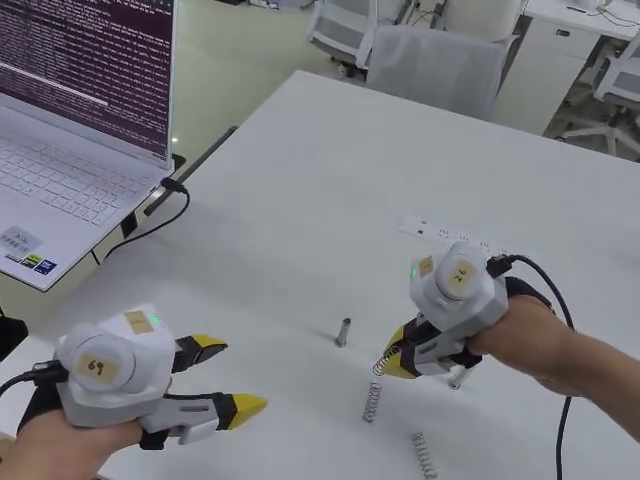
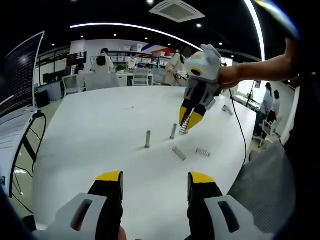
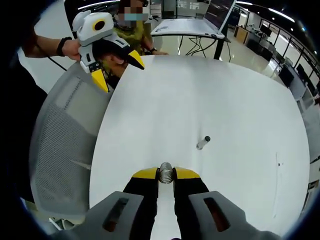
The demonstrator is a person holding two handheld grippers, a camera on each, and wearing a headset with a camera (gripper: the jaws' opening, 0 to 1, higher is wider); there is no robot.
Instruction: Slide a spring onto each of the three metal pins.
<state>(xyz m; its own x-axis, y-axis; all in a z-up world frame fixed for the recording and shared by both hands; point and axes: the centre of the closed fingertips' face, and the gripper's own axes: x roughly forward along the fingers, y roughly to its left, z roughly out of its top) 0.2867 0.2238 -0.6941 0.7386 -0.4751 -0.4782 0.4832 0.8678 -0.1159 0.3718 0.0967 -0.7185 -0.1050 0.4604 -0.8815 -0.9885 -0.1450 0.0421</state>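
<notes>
**Right tongs** (image 3: 165,176): yellow-tipped, pinching a small coiled steel spring (image 3: 165,172) between the tips. The right gripper view sees the spring end-on. In the left gripper view it hangs steeply, close to upright, with its lower end toward the table.

**Short upright grey metal pin** (image 1: 343,332): bare, standing clear of the held spring. In the head view it is a little left of the spring's lower end and slightly farther off. In the right gripper view it lies ahead of the tips. By my reading, the coming move turns on this offset. The spring's open end must come over the pin's top with the two long axes in line, then go straight down.

**Second grey metal pin** (image 2: 173,131): also bare, on the right, close beside the held spring in the left gripper view (depth there is hard to judge).

**Loose steel spring** (image 1: 372,401): lying flat, nearer than the pins. **Another loose spring** (image 1: 424,453) lies to its right.

**Left tongs** (image 1: 230,378): spread wide and empty, at the near left, well apart from both pins. The right hand is the nearer one.

**White table** (image 1: 300,180): carries all of the above.
</notes>
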